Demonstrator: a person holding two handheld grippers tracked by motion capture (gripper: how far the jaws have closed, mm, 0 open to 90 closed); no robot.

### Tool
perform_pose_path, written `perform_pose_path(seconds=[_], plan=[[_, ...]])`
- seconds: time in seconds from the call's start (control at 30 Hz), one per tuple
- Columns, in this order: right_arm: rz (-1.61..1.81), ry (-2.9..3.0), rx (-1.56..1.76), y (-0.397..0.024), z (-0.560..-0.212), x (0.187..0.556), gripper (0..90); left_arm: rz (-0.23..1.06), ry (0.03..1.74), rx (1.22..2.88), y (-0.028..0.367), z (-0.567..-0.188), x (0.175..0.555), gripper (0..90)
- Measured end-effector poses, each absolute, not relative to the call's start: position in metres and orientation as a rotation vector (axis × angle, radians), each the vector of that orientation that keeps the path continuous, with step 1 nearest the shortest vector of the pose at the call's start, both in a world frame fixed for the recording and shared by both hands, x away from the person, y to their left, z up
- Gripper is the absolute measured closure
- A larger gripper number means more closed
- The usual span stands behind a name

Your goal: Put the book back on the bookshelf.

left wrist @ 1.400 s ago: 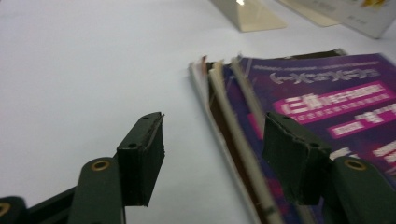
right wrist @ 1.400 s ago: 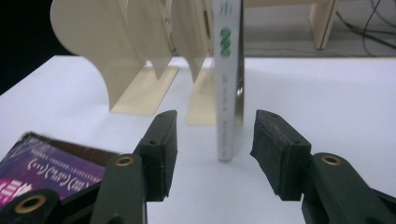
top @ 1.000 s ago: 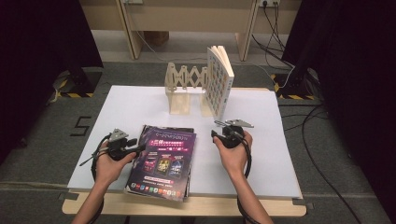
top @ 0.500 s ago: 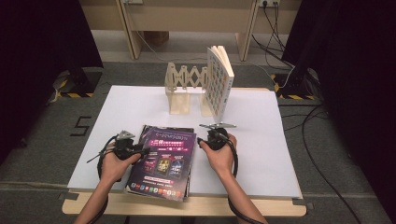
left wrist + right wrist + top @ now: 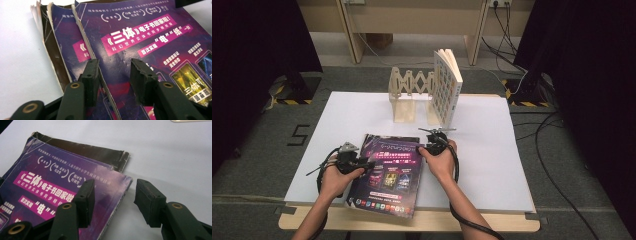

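While we straddle the magazine (image 5: 387, 172) with both grippers, it lies flat by the desk's (image 5: 492, 150) near edge, long axis running near-to-far, title end away from us. Our left gripper (image 5: 364, 164) has been closing its jaws around the left edge; our right gripper (image 5: 422, 149) gapes over the far right corner.

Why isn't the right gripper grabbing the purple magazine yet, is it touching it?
Cannot tell. In the right gripper view the right gripper stands open astride the top magazine's edge, but whether a pad brushes the cover isn't plain.
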State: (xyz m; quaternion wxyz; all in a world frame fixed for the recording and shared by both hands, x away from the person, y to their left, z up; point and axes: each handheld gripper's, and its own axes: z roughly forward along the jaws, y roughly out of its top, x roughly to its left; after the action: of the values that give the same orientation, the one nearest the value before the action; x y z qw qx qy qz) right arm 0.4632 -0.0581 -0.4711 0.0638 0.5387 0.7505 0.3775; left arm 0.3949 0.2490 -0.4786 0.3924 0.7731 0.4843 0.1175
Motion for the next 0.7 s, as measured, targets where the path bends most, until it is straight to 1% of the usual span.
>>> perform_pose_path(seconds=[0.5,0.6,0.7], plan=[[1.186,2.294,1.743,-0.058,-0.480,0.476,48.6,0.308,1.208,1.998,0.244,-0.477,0.392,58.3],[1.176,2.288,1.742,-0.057,-0.477,0.475,52.7,0.315,1.206,2.008,0.244,-0.476,0.392,58.2],[1.186,2.264,1.723,-0.058,-0.471,0.473,60.1,0.327,1.206,2.012,0.243,-0.476,0.391,58.2]])
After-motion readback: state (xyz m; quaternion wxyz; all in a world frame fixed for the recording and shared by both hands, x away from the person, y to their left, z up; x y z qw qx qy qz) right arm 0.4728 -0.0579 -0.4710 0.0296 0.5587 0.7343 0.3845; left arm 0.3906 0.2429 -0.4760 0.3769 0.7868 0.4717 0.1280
